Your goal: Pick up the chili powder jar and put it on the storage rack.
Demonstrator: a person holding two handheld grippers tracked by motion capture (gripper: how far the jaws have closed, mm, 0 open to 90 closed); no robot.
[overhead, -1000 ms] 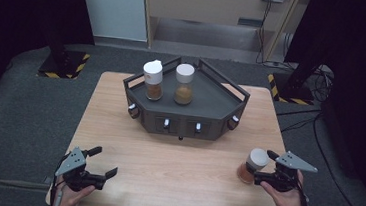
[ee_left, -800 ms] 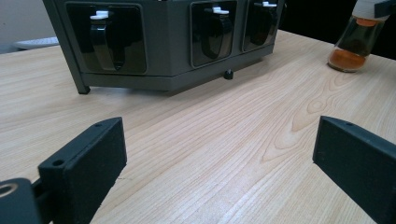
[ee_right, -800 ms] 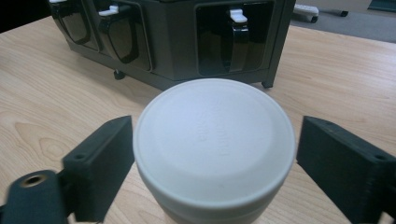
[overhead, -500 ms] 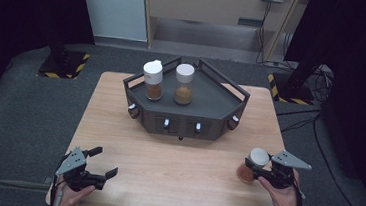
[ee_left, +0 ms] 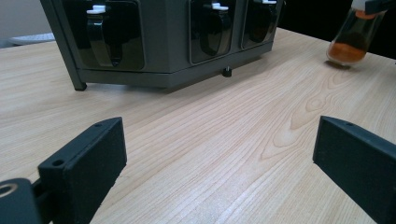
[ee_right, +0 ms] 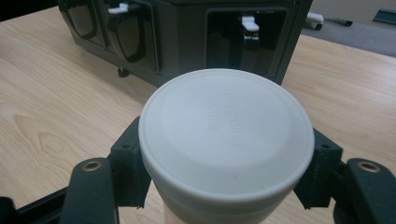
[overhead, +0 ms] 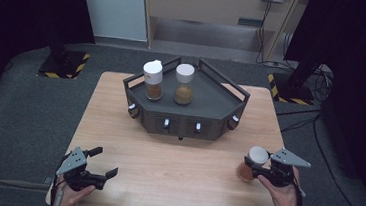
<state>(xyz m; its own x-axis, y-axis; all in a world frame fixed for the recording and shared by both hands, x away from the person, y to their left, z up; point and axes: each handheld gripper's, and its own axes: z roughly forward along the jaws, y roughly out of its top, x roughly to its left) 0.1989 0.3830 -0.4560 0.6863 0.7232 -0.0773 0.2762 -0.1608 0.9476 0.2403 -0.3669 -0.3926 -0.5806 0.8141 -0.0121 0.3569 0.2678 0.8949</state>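
A clear jar (overhead: 246,172) of orange-brown powder with a white lid (ee_right: 226,135) stands tilted near the table's front right corner. My right gripper (overhead: 254,170) is shut on it just under the lid, one black jaw on each side, as the right gripper view shows (ee_right: 224,170). The same jar (ee_left: 352,39) appears far off in the left gripper view, with its base at the tabletop. My left gripper (overhead: 103,162) rests near the front left corner, open, with only bare wood between its jaws (ee_left: 219,163).
A dark grey angular rack (overhead: 223,106) sits at the middle back of the wooden table (overhead: 175,167). Two more white-lidded jars (overhead: 153,80) (overhead: 184,84) stand on top. Its front face (ee_left: 163,42) has small white-tipped latches. Black curtains and cables surround the table.
The right gripper has drawn in a little toward the jar and its jaws have come together on it. The left gripper has stayed where it was.
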